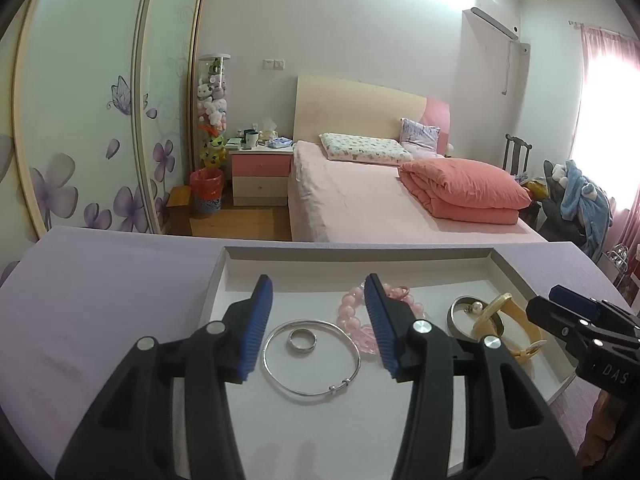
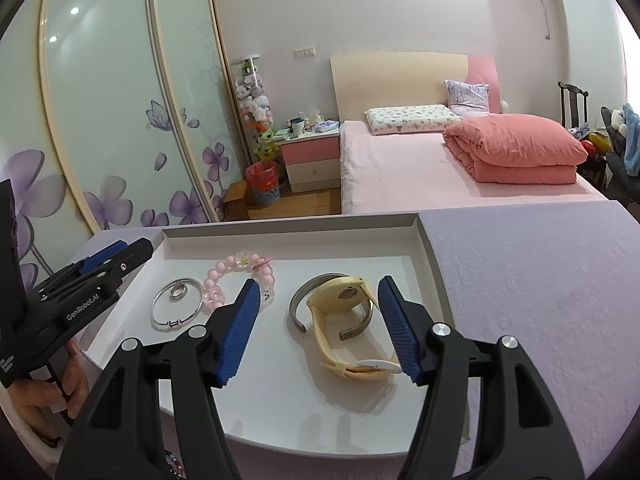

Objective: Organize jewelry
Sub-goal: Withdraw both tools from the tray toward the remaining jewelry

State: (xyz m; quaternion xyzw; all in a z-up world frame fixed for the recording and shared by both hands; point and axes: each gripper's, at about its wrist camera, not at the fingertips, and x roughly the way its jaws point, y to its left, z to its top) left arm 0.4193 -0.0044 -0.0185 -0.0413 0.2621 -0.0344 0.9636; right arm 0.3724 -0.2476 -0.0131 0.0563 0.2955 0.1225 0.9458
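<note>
Where tray (image 2: 420, 240) walls rise — bare floor beyond bracelets (image 2: 240, 276).

Tray (image 2: 422, 240) sitting on table (image 2: 540, 280). Inside tray, left to right: bangle (image 1: 312, 360) lying flat, ring (image 1: 303, 339) lying within it; bead bracelet (image 1: 352, 312) just right of bangle (touching or not, cannot tell); cuff (image 2: 304, 304) and watch (image 2: 344, 320) lying together near right wall, watch strap passing through cuff. Bed (image 1: 360, 200) standing beyond table; nightstand (image 1: 260, 176) sitting left of bed.
</note>
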